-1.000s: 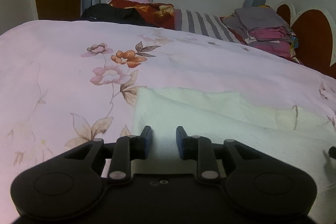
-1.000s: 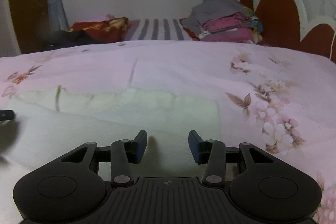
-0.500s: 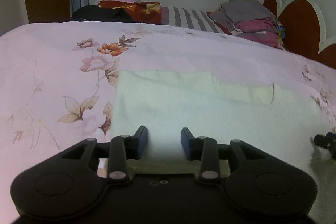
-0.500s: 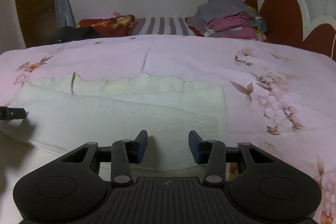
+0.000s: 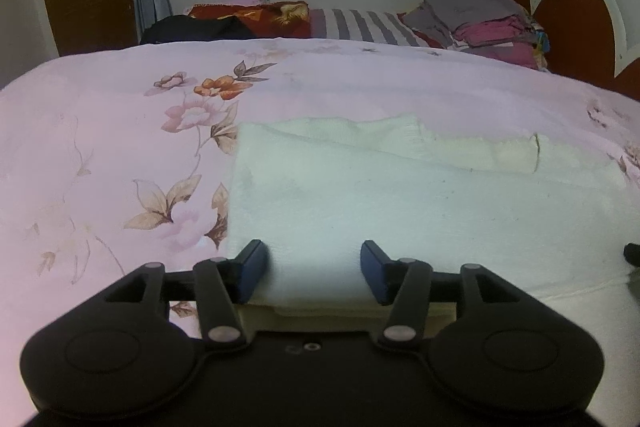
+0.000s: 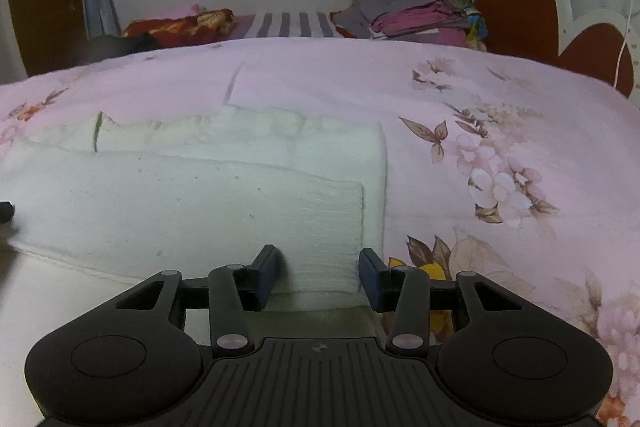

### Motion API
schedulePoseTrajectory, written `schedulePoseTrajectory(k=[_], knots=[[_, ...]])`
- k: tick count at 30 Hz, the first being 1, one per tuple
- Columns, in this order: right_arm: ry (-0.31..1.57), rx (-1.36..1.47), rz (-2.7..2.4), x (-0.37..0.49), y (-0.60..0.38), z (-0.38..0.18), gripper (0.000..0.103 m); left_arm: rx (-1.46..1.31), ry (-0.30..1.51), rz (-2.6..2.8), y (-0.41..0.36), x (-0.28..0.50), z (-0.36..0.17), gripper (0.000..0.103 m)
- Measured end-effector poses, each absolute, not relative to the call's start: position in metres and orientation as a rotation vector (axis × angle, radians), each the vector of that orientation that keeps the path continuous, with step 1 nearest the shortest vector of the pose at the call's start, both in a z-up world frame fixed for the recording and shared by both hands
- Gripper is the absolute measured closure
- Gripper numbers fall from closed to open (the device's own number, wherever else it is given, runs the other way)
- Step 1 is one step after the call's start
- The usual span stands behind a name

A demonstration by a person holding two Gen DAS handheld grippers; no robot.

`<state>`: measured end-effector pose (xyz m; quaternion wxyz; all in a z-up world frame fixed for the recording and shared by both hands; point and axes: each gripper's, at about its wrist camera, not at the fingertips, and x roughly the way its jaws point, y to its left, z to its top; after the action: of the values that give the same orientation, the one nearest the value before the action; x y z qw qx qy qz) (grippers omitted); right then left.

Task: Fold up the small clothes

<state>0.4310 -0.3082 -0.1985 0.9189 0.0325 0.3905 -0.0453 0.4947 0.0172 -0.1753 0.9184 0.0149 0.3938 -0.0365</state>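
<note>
A cream knitted garment (image 5: 400, 203) lies folded flat on the pink floral bedspread (image 5: 100, 147). My left gripper (image 5: 314, 267) hovers at its near left corner, jaws opening. The cloth lies between them, but the pads do not press it. In the right wrist view the same garment (image 6: 180, 195) shows a folded upper layer that ends at its right edge. My right gripper (image 6: 319, 273) stands open over that near right corner, cloth lying loose between its fingers. Each view shows a dark tip of the other gripper at its edge.
At the far end of the bed sit a stack of folded clothes (image 5: 488, 23), a striped pillow (image 5: 360, 23), a red patterned blanket (image 5: 256, 15) and a black item (image 5: 192, 29). A scalloped headboard (image 6: 520, 7) rises on the right.
My left jaws have spread wider. Both grippers have drawn closer to the garment's near corners, which now lies flatter and fills more of each view.
</note>
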Motion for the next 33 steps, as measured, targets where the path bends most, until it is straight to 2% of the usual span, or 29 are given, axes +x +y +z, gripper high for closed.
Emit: schedulePoseTrajectory(k=[10,26,33], knots=[[0.831,0.047,-0.050,0.435,-0.311,-0.198,0.059,0.042,0.832,-0.053,0.016,0.491,-0.168,0.049],[0.839,-0.001,0.035,0.436,-0.316,-0.194,0.058,0.036,0.852,-0.015,-0.006,0.420,-0.148,0.048],[0.789,0.060,0.086,0.396,-0.308,-0.172,0.058,0.040,0.840,-0.027,-0.003,0.390,-0.135,0.044]])
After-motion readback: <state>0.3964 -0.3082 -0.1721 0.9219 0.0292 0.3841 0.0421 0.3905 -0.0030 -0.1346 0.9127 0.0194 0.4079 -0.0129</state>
